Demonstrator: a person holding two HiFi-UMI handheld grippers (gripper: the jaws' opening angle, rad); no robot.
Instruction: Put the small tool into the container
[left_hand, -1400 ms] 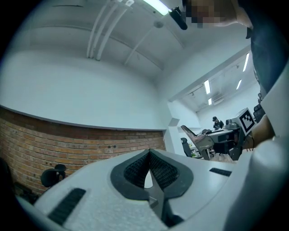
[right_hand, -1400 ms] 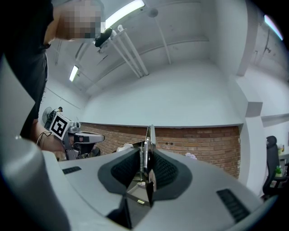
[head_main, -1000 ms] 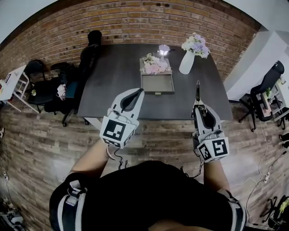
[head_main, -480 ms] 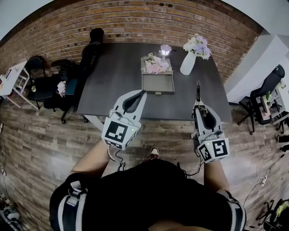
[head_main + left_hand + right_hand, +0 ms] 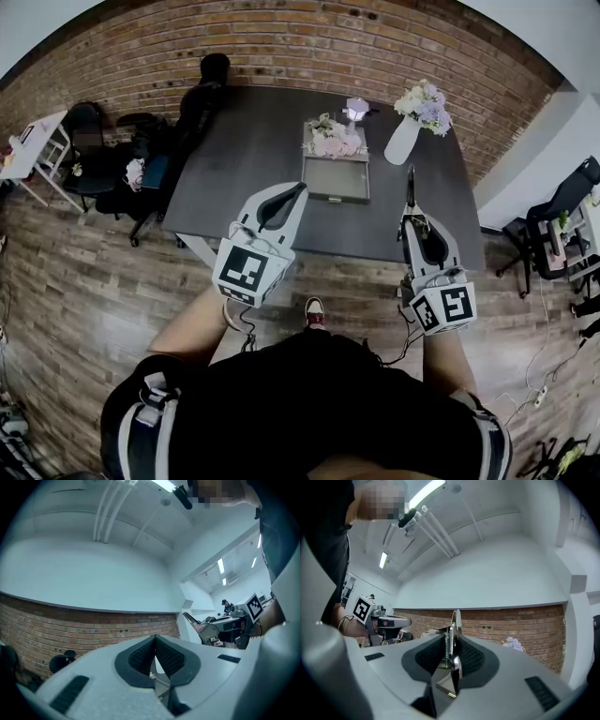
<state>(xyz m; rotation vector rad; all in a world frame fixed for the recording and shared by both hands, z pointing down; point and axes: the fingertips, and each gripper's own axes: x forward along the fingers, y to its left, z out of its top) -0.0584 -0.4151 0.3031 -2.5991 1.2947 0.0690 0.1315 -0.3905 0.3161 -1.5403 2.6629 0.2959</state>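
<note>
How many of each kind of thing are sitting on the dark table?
Flower bunches: 2, a pink bunch and a pale bunch in the vase
White vase: 1
Little lamp: 1
Grey tray: 1
Total: 5

An office-like workroom is shown. A brick wall (image 5: 309,42) is seen behind a dark bench (image 5: 253,159), and a wood-plank floor (image 5: 84,272) is laid throughout. Black office chairs (image 5: 569,192) are parked at the sides, a tube light (image 5: 426,491) is mounted overhead, and cables (image 5: 544,384) are strewn on the floor.
</note>
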